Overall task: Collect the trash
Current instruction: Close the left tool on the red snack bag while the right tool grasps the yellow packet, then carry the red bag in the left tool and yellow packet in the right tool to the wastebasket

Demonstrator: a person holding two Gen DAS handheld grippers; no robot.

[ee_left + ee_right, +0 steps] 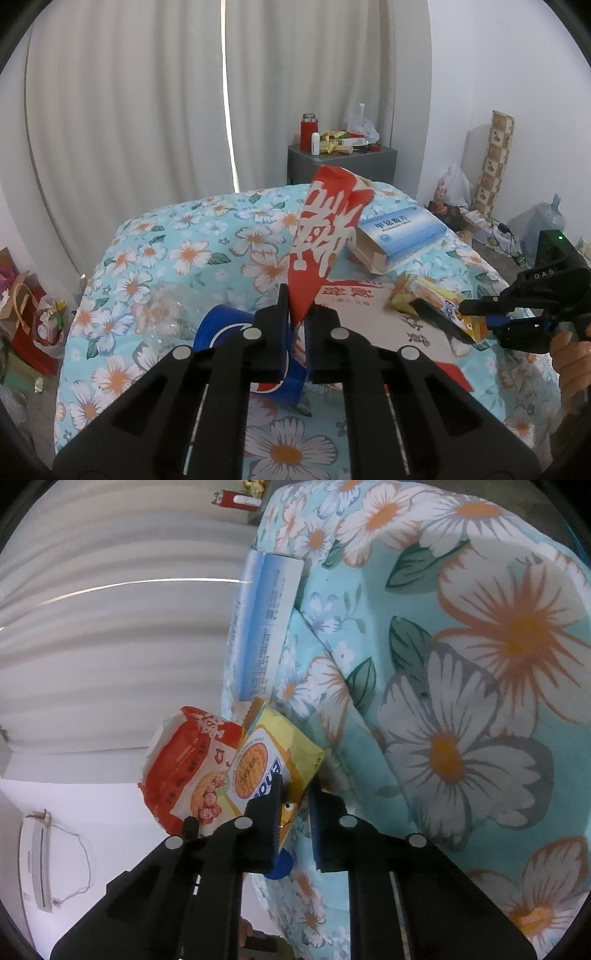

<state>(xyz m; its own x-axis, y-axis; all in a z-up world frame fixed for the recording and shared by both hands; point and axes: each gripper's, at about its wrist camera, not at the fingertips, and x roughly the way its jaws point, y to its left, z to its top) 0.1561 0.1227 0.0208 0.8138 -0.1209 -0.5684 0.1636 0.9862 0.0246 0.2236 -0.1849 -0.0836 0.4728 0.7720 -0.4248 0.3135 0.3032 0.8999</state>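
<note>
My left gripper [297, 317] is shut on the lower tip of a red snack bag [325, 229] with white characters, which stands upright above the floral bedspread [166, 240]. At the right, my right gripper [454, 314] is shut on one end of a yellow biscuit wrapper [424, 291]. In the right wrist view, which is rolled sideways, the wrapper [273, 749] sits between the right gripper's [297, 797] fingers, with the red bag [184, 768] behind it.
On the bed lie a blue-and-white medicine box [402, 229], a crushed clear bottle with a blue label [225, 325] and a flat card with red print [351, 295]. A cluttered grey nightstand [343, 166] stands behind, and bags [33, 314] sit on the floor at left.
</note>
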